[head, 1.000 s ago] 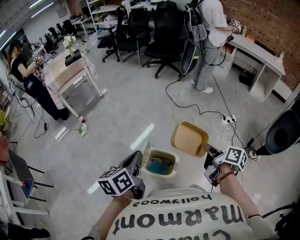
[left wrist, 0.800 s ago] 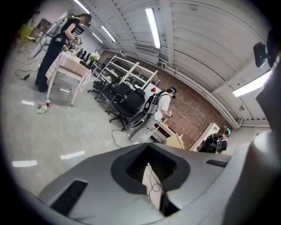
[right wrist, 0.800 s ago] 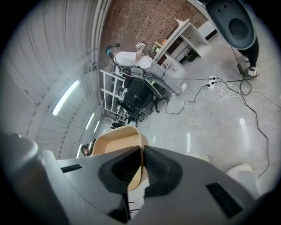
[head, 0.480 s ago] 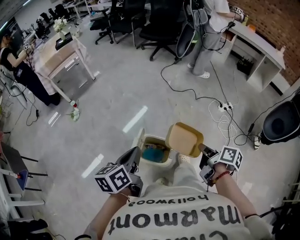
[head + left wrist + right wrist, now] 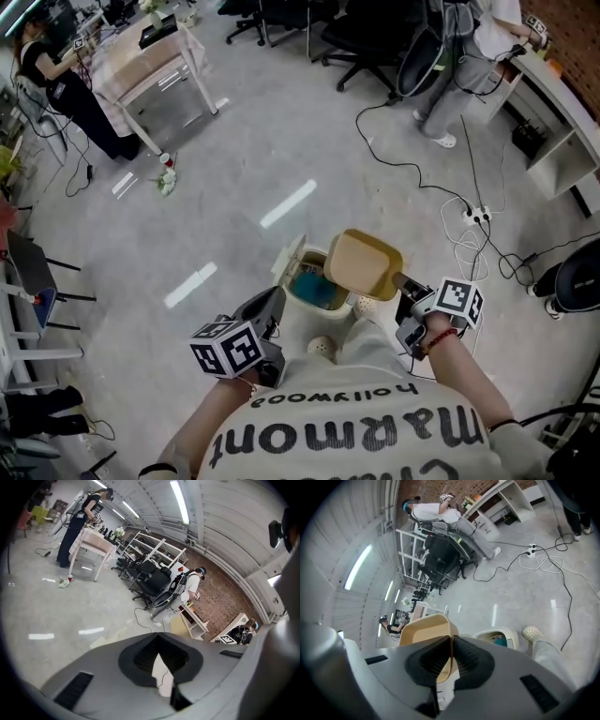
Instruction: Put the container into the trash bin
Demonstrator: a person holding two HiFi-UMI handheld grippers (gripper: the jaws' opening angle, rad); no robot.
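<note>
Gripping the tan container (image 5: 364, 264) by its rim in the right gripper (image 5: 401, 281), just above the trash bin (image 5: 302, 298); hovering the empty left gripper (image 5: 272, 304), slightly parted, beside the bin.

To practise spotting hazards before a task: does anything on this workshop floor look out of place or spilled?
Yes. Something like a small bunch of white flowers lies on the grey floor by the white-framed table, apparently dropped. Black cables sprawl loose across it.
</note>
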